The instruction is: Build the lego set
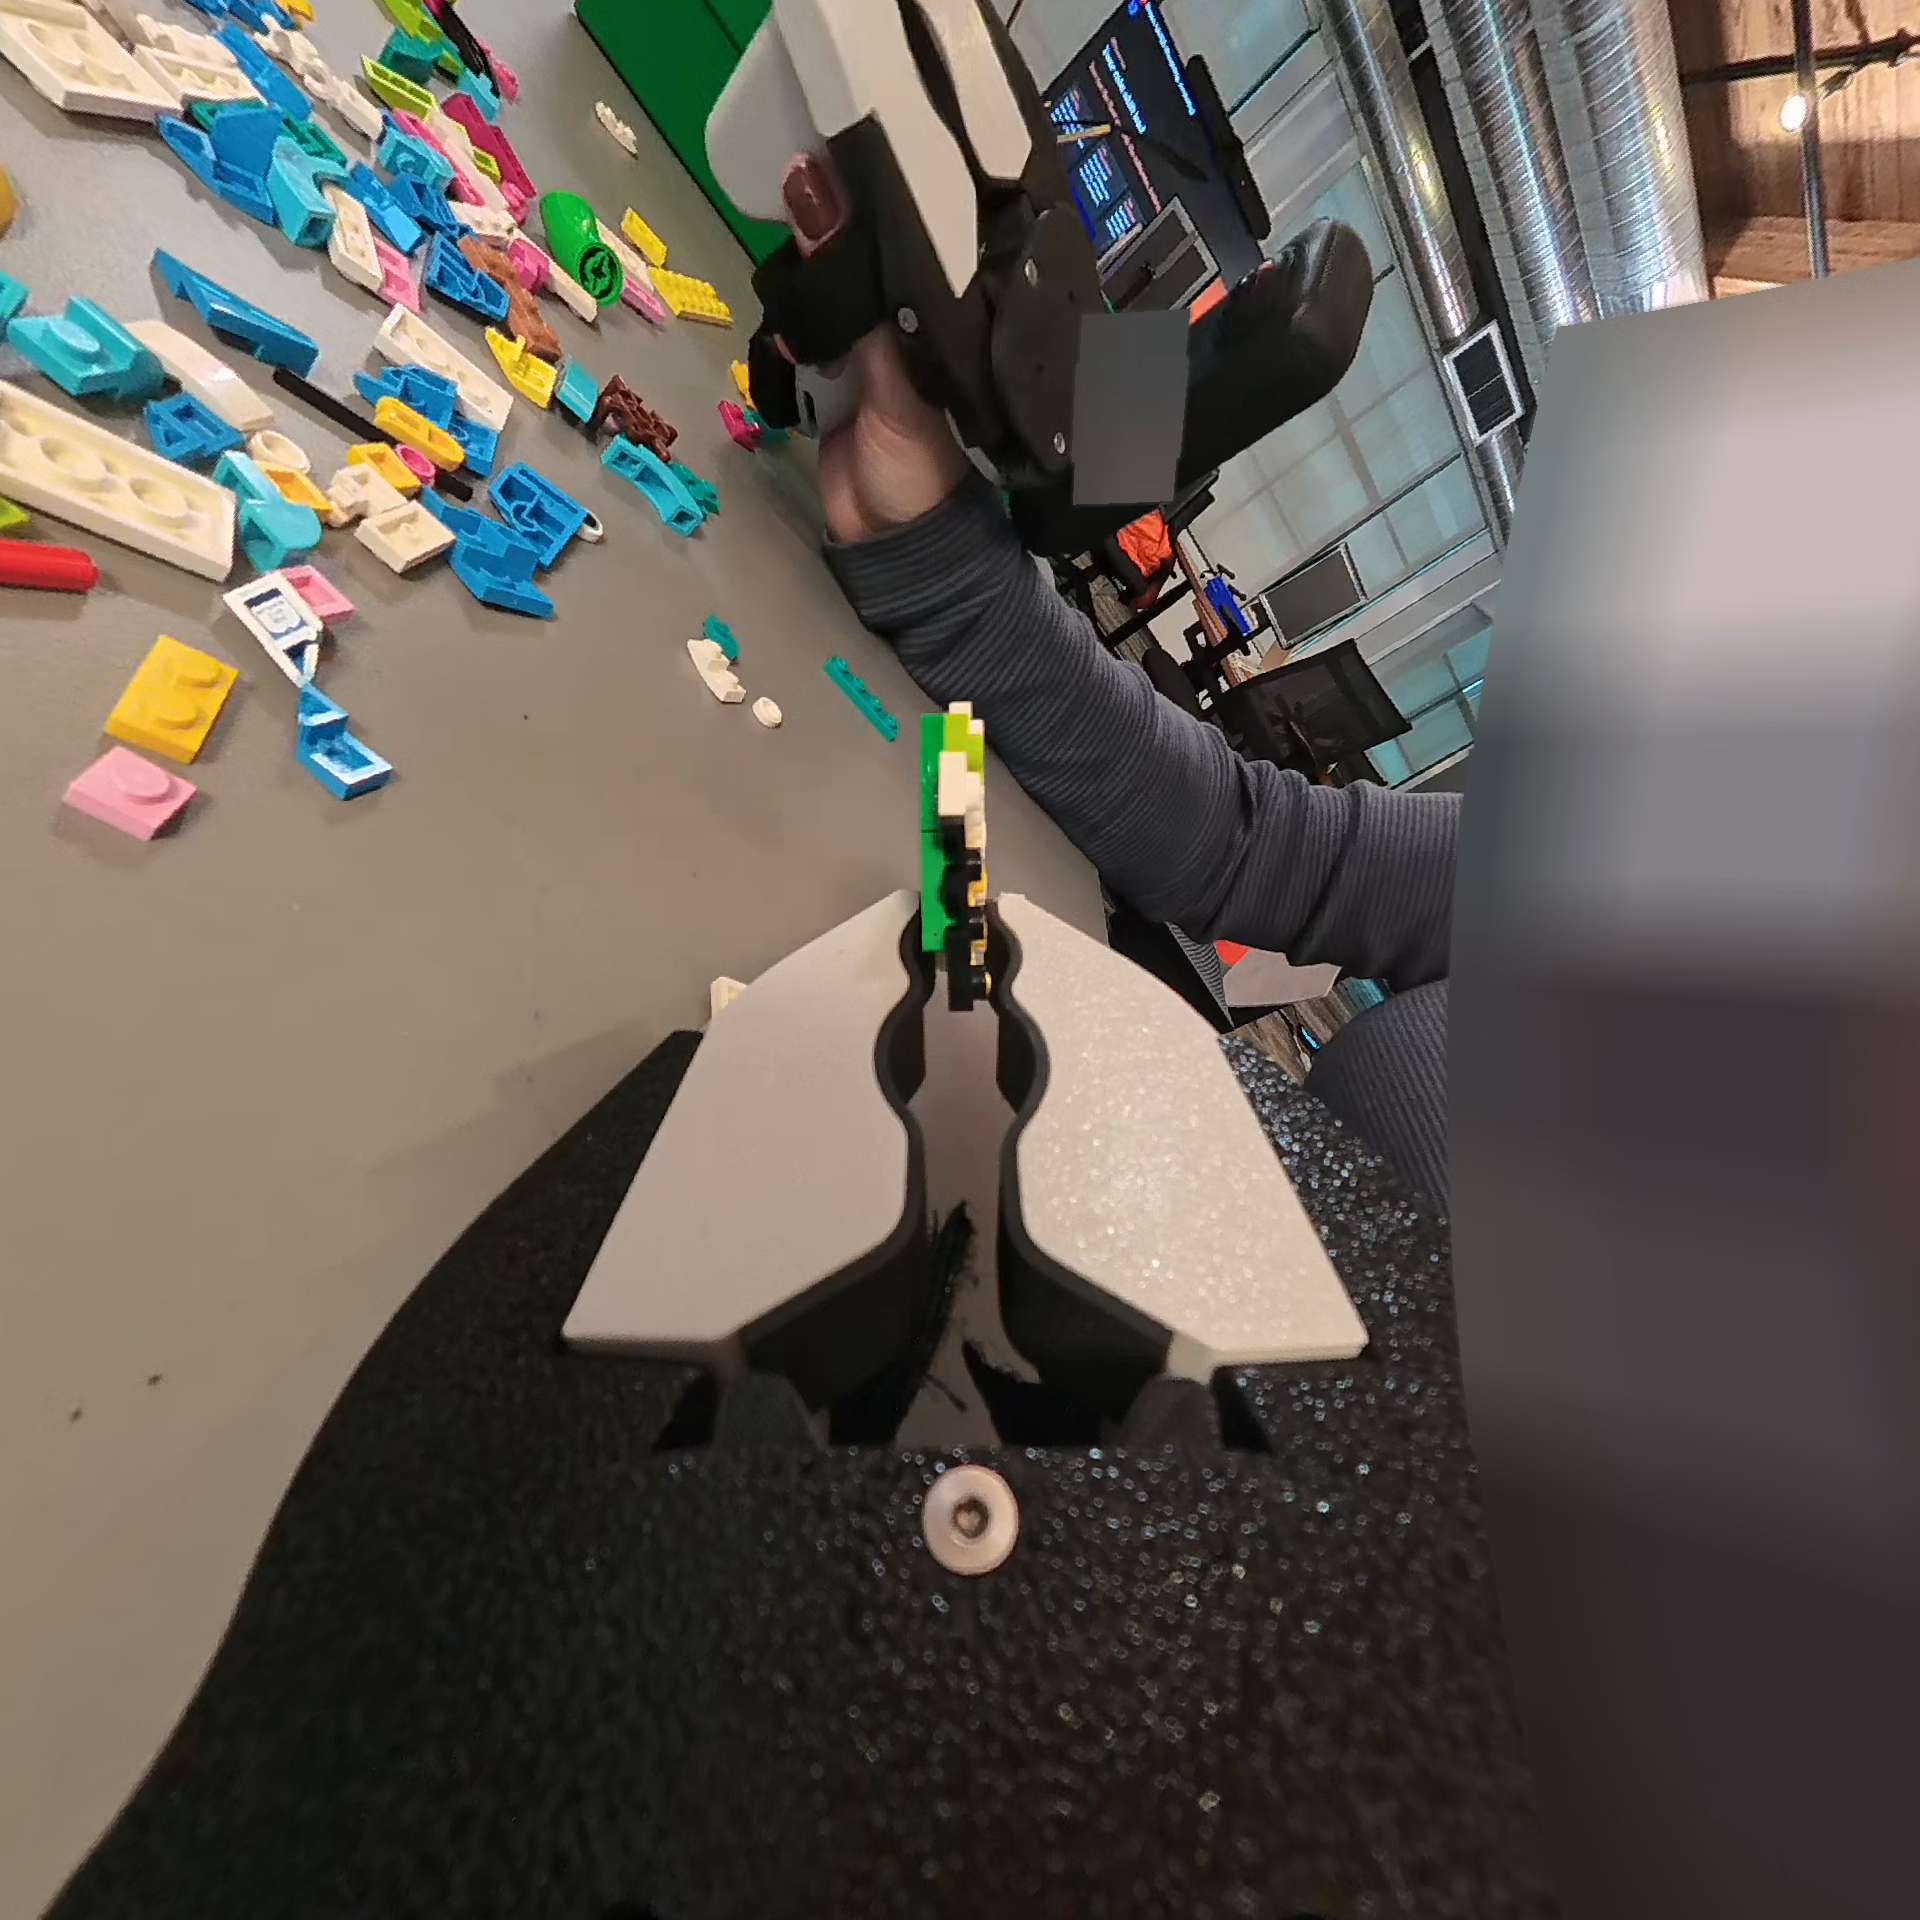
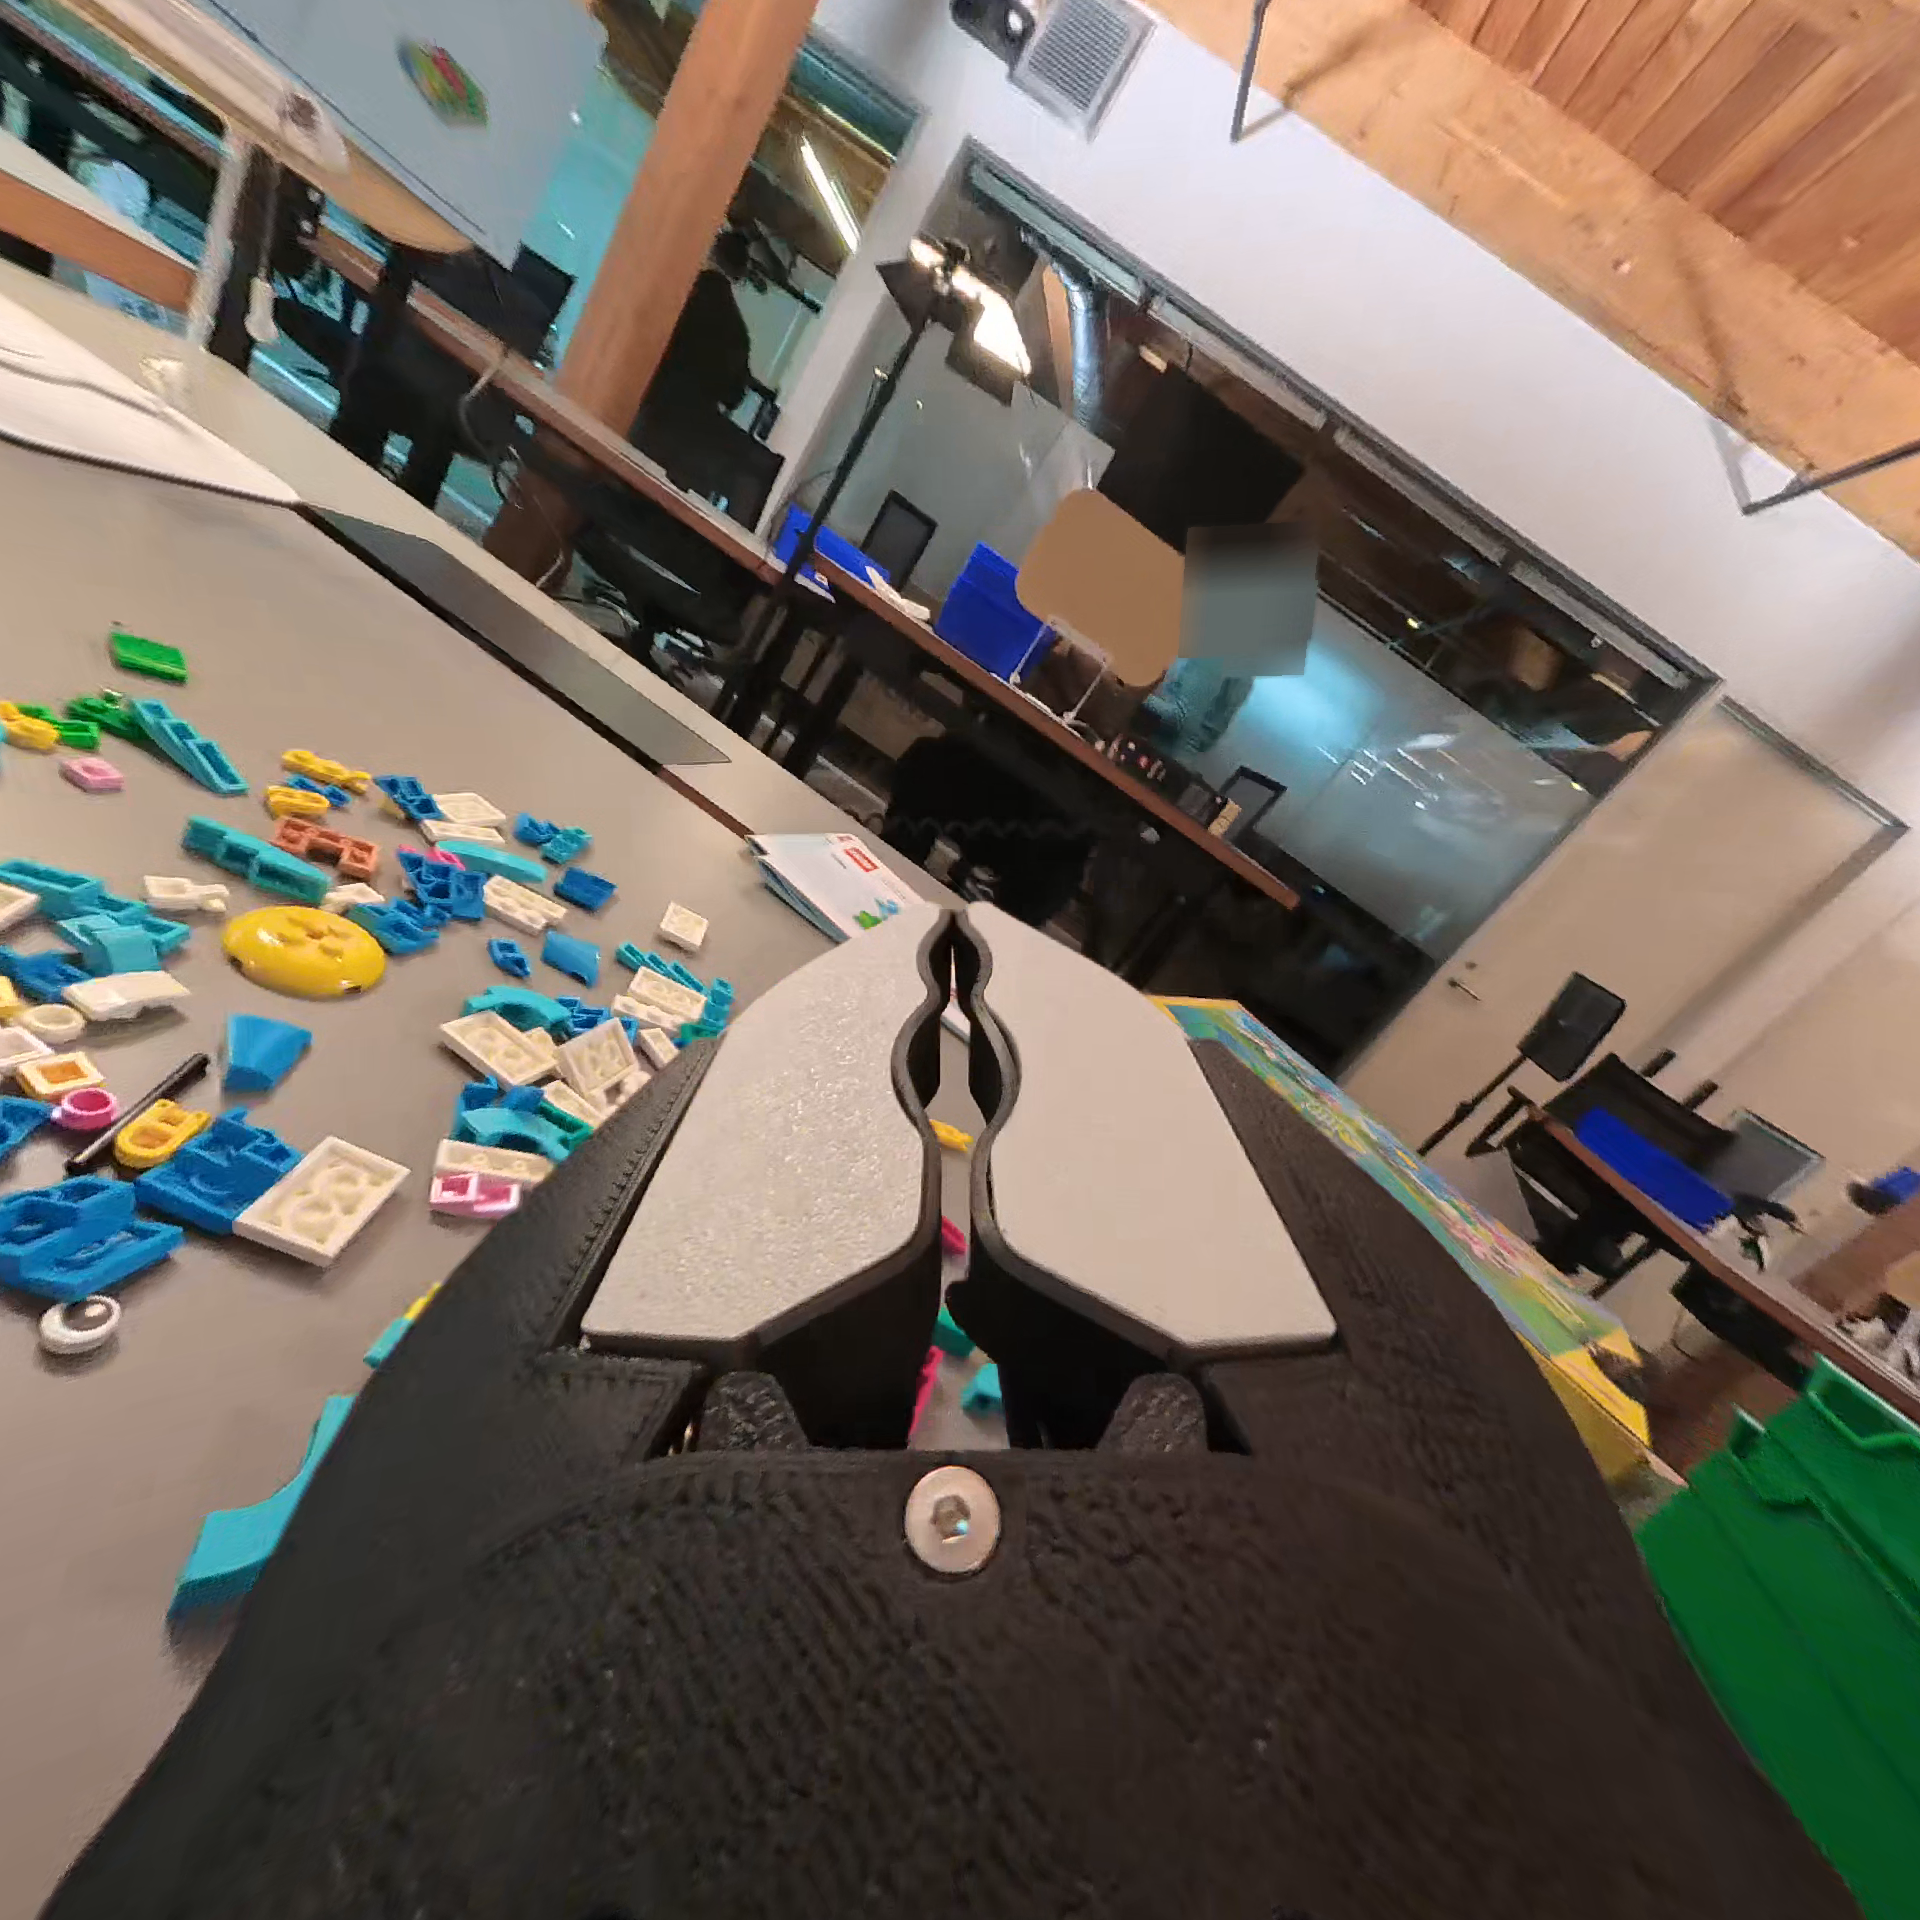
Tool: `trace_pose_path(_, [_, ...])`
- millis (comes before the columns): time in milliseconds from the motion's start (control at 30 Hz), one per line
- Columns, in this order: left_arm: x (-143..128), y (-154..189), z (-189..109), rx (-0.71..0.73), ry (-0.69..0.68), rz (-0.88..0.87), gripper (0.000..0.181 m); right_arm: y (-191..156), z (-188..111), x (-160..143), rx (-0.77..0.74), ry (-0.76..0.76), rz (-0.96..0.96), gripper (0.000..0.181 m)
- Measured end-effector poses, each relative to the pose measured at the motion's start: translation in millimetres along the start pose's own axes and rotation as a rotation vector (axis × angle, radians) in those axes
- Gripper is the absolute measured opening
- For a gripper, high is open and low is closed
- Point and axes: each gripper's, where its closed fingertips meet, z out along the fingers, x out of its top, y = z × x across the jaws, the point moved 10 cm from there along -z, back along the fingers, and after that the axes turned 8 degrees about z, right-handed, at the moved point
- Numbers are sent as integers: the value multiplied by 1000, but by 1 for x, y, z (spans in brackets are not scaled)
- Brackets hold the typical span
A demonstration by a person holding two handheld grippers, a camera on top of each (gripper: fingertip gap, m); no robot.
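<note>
Your left claw (image 1: 961, 925) is clenched on the small part-built assembly of green plate with white, black and yellow bricks (image 1: 951, 831), pinching its lower end so the rest stands up clear of the fingertips, lifted above the grey bench (image 1: 468, 987); that leaves the studded side exposed, which looks like the reason for holding it low. Your right claw (image 2: 958, 940) is closed with its tips meeting and nothing visible between them, raised off the bench and aimed out toward the room rather than at any piece. In the left wrist view it sits high above the scatter, gripped by your hand (image 1: 883, 416), well apart from the assembly. The loose plastic pieces in blue, turquoise, white, yellow and pink (image 2: 312, 997) lie spread across the bench, with the yellow domed disc (image 2: 303, 948) among them and the white instruction booklet (image 2: 842, 883) near the far edge. A green bin (image 2: 1808, 1621) sits off to your right. By my reckoning the build is early, and the next piece still has to be picked from that spread.
</note>
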Motion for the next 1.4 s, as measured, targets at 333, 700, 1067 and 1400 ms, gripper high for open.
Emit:
trace_pose_path(333, [0,0,0,2,2,-1,8,24,-7,-7,-50,74,269,0])
trace_pose_path(700, [1,0,0,0,3,-2,8,19,-5,-6,-32,65,223,0])
trace_pose_path(1067, [0,0,0,-2,7,4,8,20,-6,-6,-32,65,227,0])
trace_pose_path(1400, [0,0,0,-3,6,1,8,18,-5,-6,-17,59,208,0])
